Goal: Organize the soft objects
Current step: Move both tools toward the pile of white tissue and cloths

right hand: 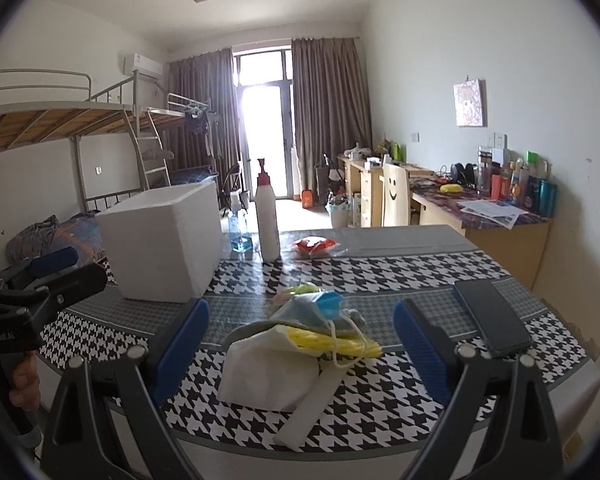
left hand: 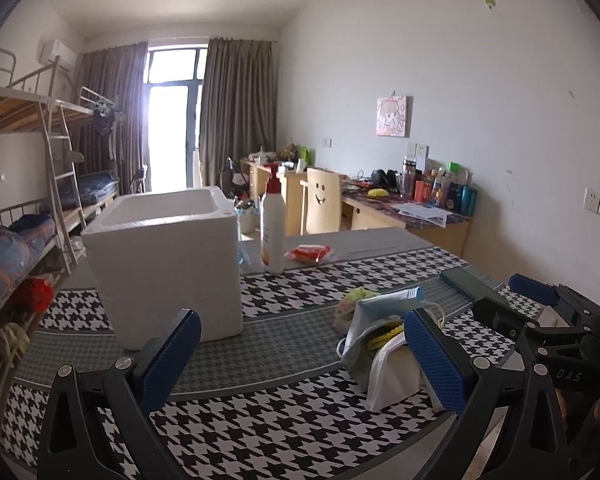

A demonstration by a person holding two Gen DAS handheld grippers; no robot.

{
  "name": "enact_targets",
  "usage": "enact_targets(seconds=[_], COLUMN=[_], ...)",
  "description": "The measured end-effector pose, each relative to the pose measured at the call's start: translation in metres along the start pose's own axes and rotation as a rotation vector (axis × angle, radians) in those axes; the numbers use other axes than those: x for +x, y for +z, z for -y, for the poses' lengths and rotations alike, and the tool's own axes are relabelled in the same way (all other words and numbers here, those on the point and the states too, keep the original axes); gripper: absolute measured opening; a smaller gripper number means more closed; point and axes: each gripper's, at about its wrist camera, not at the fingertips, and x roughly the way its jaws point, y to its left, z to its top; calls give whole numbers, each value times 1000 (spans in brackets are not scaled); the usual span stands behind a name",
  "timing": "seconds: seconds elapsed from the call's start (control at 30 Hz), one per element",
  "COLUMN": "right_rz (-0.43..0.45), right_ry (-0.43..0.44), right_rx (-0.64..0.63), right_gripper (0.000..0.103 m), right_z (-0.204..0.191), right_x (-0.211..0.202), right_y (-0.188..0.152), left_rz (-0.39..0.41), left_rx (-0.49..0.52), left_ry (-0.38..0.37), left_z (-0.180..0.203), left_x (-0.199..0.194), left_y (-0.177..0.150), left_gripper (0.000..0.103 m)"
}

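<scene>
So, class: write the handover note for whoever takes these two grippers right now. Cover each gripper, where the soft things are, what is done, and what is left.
Left gripper: open, empty, over the table, foam box ahead on its left.
Right gripper: open, empty, facing the pile.
Pile of face masks (white, blue, yellow) lies loose on the houndstooth tablecloth, right of the white foam box.
Phone, pump bottle and red packet also sit on the table.
Done: no mask gripped; inside of box not visible.
Left: probably pick up the masks one at a time and sort them, likely into the box.
</scene>
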Motion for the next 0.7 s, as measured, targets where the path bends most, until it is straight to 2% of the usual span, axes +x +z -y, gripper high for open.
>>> enact_targets(seconds=[0.37, 0.7], right_rz=[-81, -130], right_ry=[-41, -69], right_rx=[33, 42], right_gripper=[96, 96], right_z=[17, 29], right_x=[20, 34], right_y=[-6, -11], left_rz=[-99, -153], left_rx=[17, 43], left_ry=[-36, -74], left_z=[10, 21], left_x=[30, 49], left_y=[-6, -11], left_gripper=[102, 102])
